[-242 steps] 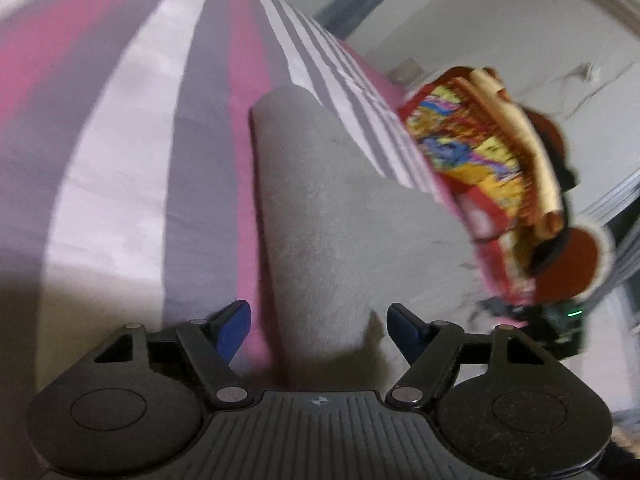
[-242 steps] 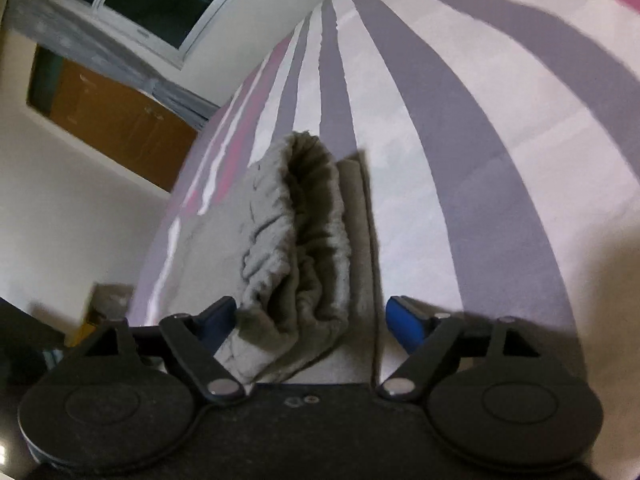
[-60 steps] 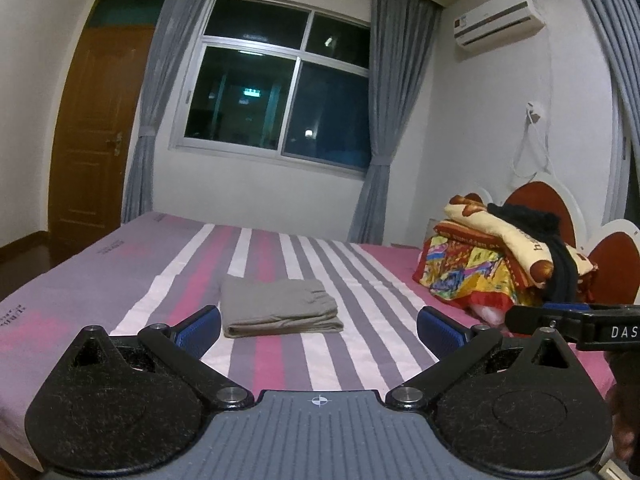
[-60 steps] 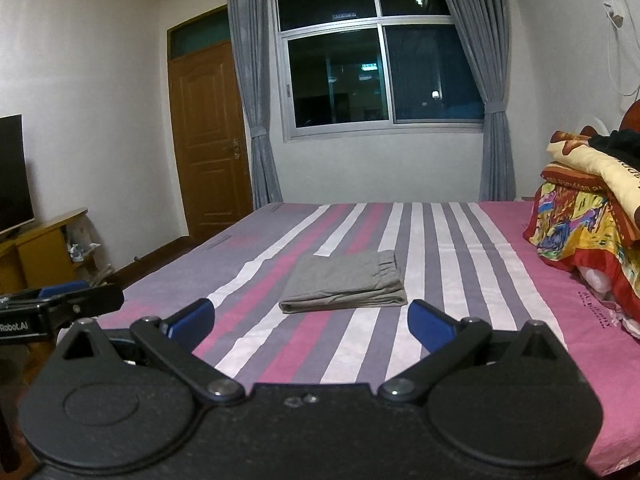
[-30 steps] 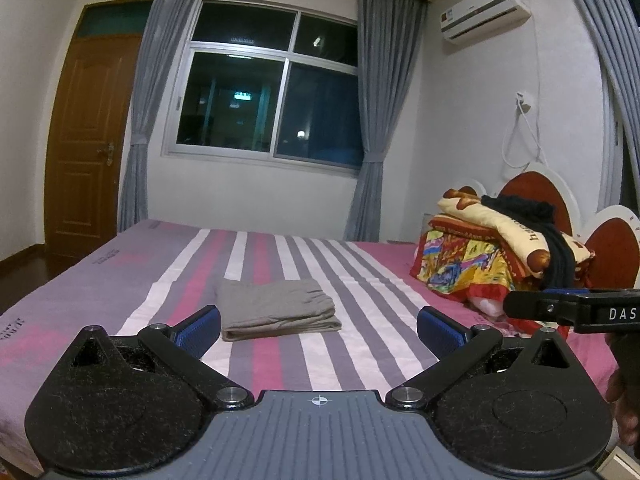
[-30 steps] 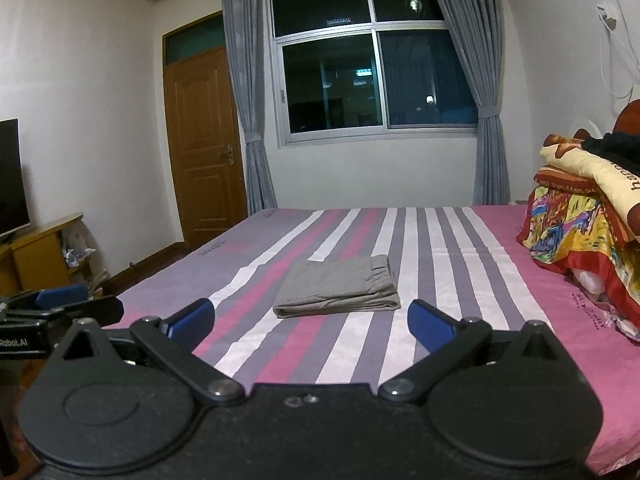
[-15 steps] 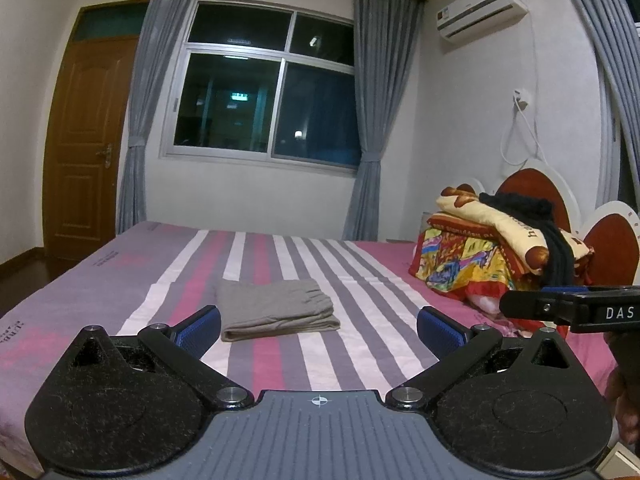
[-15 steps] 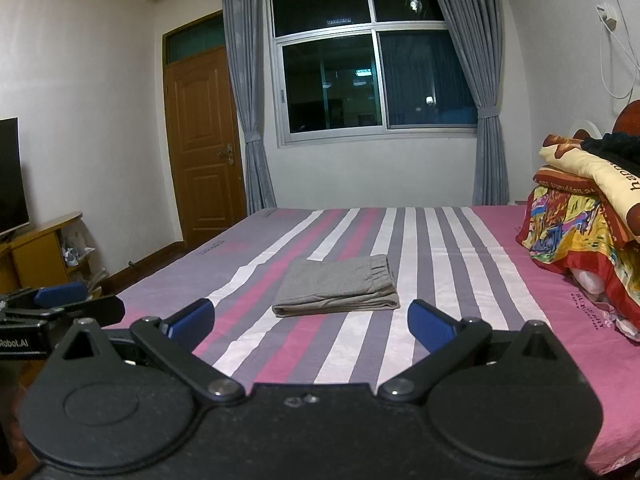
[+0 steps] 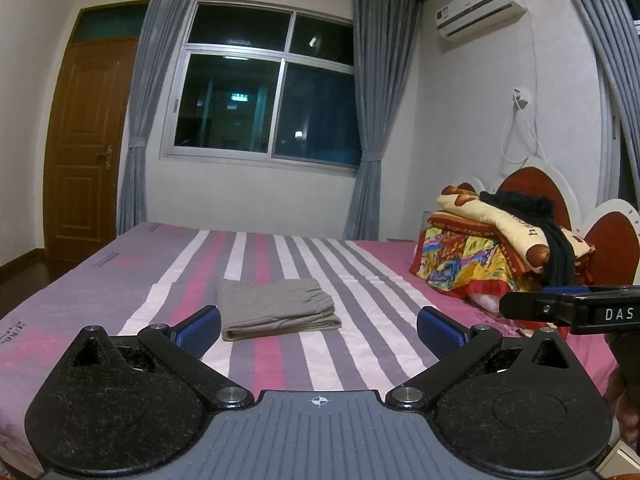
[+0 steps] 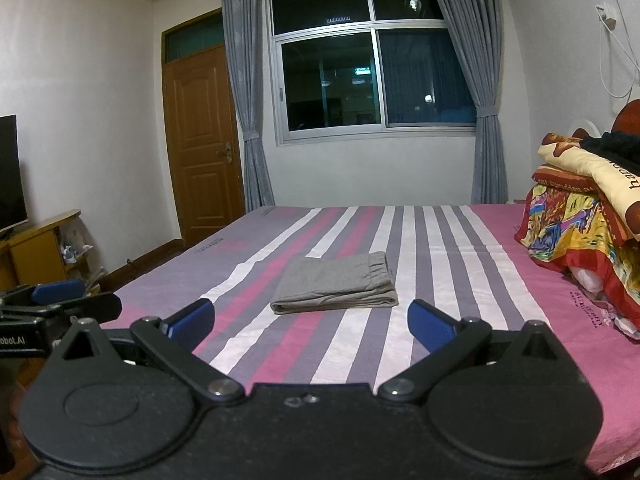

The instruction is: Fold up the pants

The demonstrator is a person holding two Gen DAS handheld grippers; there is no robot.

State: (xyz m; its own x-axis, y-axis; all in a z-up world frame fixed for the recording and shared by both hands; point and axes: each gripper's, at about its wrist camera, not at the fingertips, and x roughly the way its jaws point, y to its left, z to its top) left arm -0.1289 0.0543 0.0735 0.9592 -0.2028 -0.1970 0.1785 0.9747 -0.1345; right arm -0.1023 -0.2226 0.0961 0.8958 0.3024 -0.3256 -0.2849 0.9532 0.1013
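Your way over the bed (image 9: pixel 360 344) is open toward 12 o'clock except for the folded pants (image 9: pixel 276 308) lying mid-sheet, while the bedding pile (image 10: pixel 580 224) blocks 2 o'clock and a TV stand (image 10: pixel 36 248) crowds 9 o'clock.

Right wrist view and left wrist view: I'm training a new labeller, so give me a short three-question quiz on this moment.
1. True or false: the pants lie folded flat on the bed.
2. Which claw grips the pants? A) the left claw B) the right claw C) neither
3. Fill in: the pile of blankets sits to the ____ of the pants in both views.

Key: 1 true. 2 C, both claws are open, held back from the bed with nothing between their fingers. 3 right.
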